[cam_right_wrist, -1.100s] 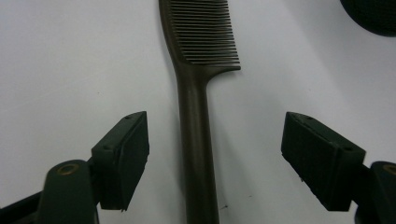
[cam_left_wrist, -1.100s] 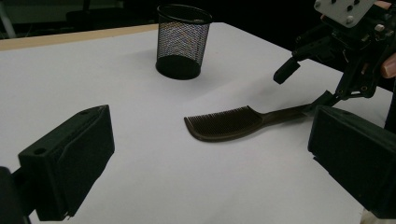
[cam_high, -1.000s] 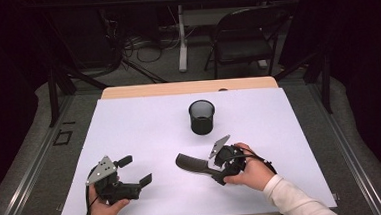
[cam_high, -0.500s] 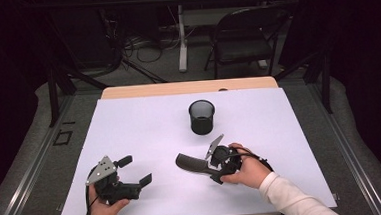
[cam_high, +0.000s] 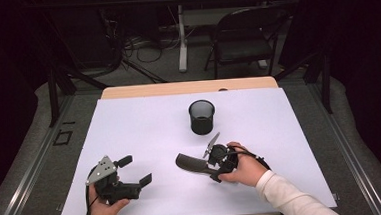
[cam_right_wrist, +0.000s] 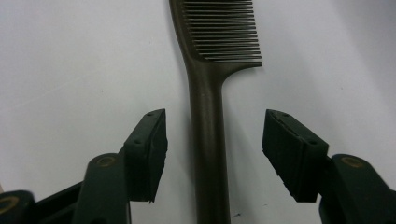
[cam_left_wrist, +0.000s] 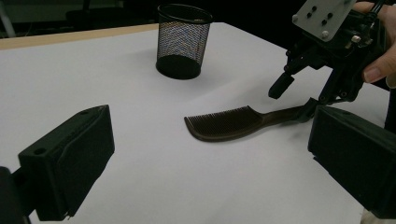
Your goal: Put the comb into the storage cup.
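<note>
In the high view, a dark comb (cam_high: 191, 163) lies flat on the white tabletop (cam_high: 144, 125), toward the person's edge and a little right of centre. The right gripper (cam_high: 214, 170) sits at the comb's handle end, held low in the right hand (cam_high: 242, 168). Beyond the comb stands a black mesh cup (cam_high: 201, 117), upright and apart from it. The left gripper (cam_high: 135, 171) rests in the left hand (cam_high: 104, 208) well to the left of the comb, its jaws spread and nothing between them.

In the left gripper view, its own two jaws stand wide apart, with only bare tabletop (cam_left_wrist: 93, 84) between them. Farther off the comb (cam_left_wrist: 224, 123) lies with its teeth toward the mesh cup (cam_left_wrist: 183, 39). The right gripper (cam_left_wrist: 292, 95) reaches down over the handle tip.

In the right gripper view, the comb (cam_right_wrist: 210, 116) runs straight up the middle, handle between the two jaws and teeth at the far end. The jaws have just been closing on the handle, yet a clear gap of tabletop (cam_right_wrist: 70, 60) shows on either side of it, so the pads do not press on it: the comb is straddled, not gripped.
</note>
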`<state>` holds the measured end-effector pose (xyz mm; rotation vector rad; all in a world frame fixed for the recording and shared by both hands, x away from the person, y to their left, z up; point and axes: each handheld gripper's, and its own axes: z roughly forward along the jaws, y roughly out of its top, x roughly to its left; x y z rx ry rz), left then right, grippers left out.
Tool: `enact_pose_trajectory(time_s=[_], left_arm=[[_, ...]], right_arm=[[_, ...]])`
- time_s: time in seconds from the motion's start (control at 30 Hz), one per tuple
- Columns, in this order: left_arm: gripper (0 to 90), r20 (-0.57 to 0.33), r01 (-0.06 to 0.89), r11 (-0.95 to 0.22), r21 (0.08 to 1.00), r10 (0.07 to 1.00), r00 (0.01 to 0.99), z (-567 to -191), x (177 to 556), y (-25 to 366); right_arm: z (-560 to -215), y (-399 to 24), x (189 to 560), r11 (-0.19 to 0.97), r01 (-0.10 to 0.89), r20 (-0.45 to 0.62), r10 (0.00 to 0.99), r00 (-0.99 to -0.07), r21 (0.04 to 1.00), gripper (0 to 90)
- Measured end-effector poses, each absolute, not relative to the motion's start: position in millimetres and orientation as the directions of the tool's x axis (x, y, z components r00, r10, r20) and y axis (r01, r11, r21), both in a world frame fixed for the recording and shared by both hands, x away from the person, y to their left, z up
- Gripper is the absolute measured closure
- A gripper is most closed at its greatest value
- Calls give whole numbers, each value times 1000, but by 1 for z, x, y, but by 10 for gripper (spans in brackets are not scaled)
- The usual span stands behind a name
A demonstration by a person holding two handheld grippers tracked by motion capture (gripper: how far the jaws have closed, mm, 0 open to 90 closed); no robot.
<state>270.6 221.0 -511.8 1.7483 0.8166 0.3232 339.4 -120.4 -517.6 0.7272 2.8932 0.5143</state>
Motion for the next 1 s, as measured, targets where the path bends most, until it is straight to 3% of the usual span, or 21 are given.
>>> enact_pose_trajectory(time_s=[1.0], left_arm=[[6,-183,362,-141,921,665,724,-512,271,221]], right_arm=[[-525,-108,344,856,413,-26,442,-897,311,618]])
